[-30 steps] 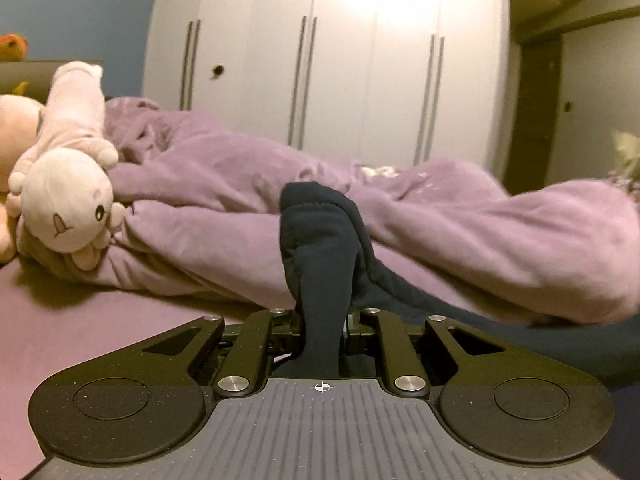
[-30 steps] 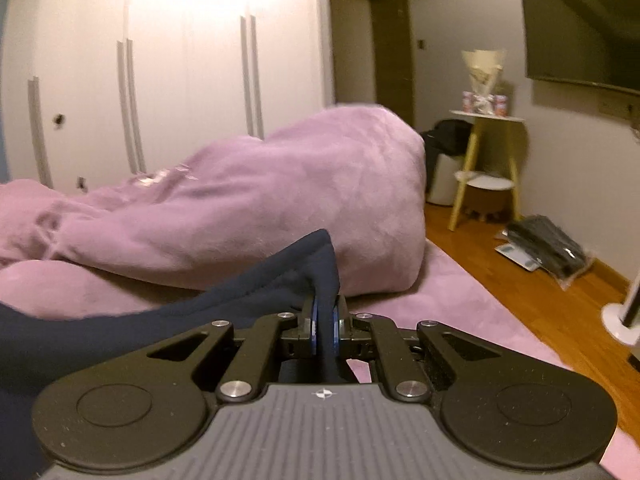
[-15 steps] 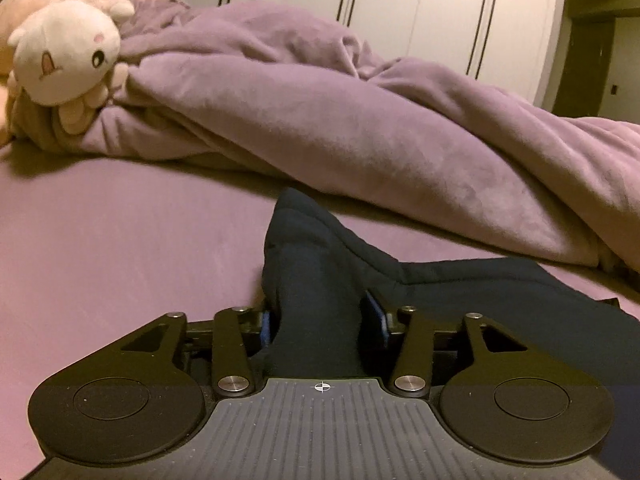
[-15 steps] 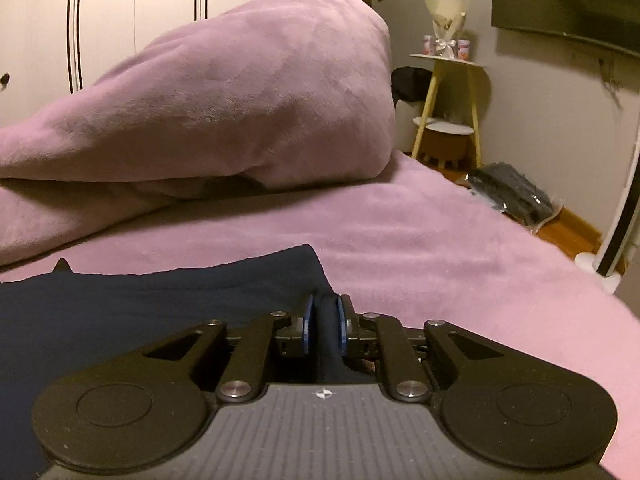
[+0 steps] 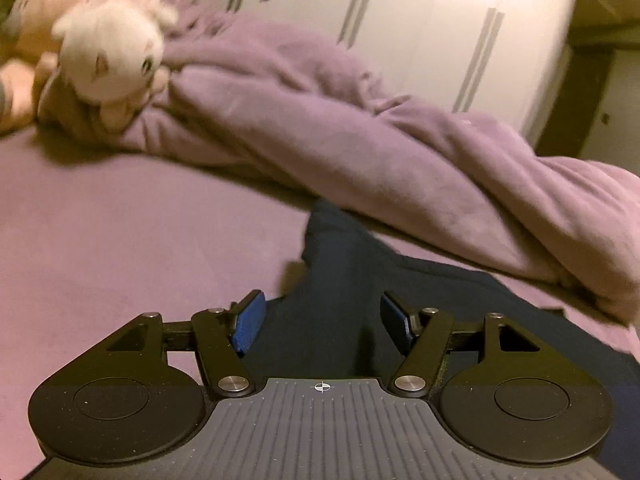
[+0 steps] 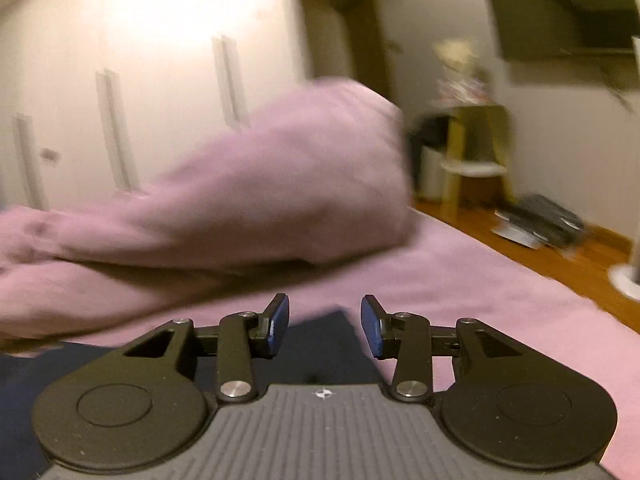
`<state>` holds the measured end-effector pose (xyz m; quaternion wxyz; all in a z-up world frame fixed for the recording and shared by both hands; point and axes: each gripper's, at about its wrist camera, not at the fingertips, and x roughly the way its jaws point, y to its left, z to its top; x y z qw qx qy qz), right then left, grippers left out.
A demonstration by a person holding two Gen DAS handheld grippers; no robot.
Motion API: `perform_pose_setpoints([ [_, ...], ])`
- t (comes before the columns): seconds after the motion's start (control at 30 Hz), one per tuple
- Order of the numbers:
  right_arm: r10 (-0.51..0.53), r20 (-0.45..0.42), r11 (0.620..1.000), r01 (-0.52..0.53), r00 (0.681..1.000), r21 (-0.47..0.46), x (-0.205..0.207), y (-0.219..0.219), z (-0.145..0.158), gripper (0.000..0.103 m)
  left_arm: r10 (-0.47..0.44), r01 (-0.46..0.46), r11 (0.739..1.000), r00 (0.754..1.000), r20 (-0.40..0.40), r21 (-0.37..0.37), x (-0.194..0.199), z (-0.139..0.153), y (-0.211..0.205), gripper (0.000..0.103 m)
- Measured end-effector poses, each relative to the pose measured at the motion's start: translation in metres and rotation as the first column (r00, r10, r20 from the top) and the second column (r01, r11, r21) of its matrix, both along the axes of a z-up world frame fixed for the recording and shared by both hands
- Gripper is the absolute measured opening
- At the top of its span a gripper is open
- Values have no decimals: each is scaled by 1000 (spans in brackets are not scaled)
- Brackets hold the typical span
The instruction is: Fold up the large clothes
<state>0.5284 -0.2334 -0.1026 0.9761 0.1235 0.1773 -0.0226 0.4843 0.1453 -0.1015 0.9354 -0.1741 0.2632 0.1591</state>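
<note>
Left claw just opened wide, dark navy garment bunched between the pads, unpressed. Right claw just opened over the garment's corner, flat on the bed.

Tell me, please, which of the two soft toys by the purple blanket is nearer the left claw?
The white plush toy, lying against the purple blanket; the peach-coloured one sits behind it at the picture's left edge.

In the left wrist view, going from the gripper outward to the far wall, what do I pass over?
left gripper with its jaws apart → dark navy garment lying between them → bare purple bed sheet → crumpled purple blanket → white wardrobe doors.
</note>
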Motion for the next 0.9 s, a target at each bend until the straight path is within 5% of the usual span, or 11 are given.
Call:
perform_pose_setpoints([
  [0.07, 119, -12, 993, -119, 993, 26, -5, 32, 7, 43, -61, 60, 998, 998, 13, 26, -3, 12, -25, 77],
  [0.2, 351, -135, 935, -341, 926, 92, 14, 103, -11, 47, -83, 78, 992, 996, 44, 103, 13, 15, -62, 91],
  [0.3, 340, -218, 928, -364, 915, -81, 27, 135, -33, 48, -28, 16, 985, 997, 69, 171, 25, -3, -61, 91],
  [0.4, 273, -224, 940, -309, 935, -144, 39, 121, -46, 49, 46, -45, 968, 999, 2, 246, 36, -25, -45, 91],
  [0.43, 239, -221, 949, -275, 946, -151, 45, 108, -48, 49, 85, -76, 973, 996, -29, 219, 38, -31, -35, 91],
  [0.5, 188, -213, 964, -221, 959, -147, 55, 79, -50, 49, 136, -134, 990, 990, -44, 38, 37, -41, -3, 91],
  [0.63, 53, -205, 997, -64, 977, -49, 67, 11, -52, 49, 207, -205, 960, 978, -9, -191, 29, -52, 36, 92],
  [0.7, -17, -204, 999, 6, 979, -53, 67, -8, -57, 49, 208, -203, 953, 978, -3, -223, 28, -55, 43, 92],
  [0.77, -49, -217, 998, 59, 975, 38, 66, -30, -61, 49, 211, -205, 956, 977, 8, -211, 25, -55, 41, 92],
  [0.83, -97, -244, 991, 117, 965, 68, 65, -40, -62, 60, 215, -212, 957, 977, -7, -196, 21, -53, 37, 92],
  [0.9, -92, -248, 990, 115, 964, 79, 60, -39, -60, 60, 202, -202, 967, 979, -15, -155, 14, -48, 33, 92],
])
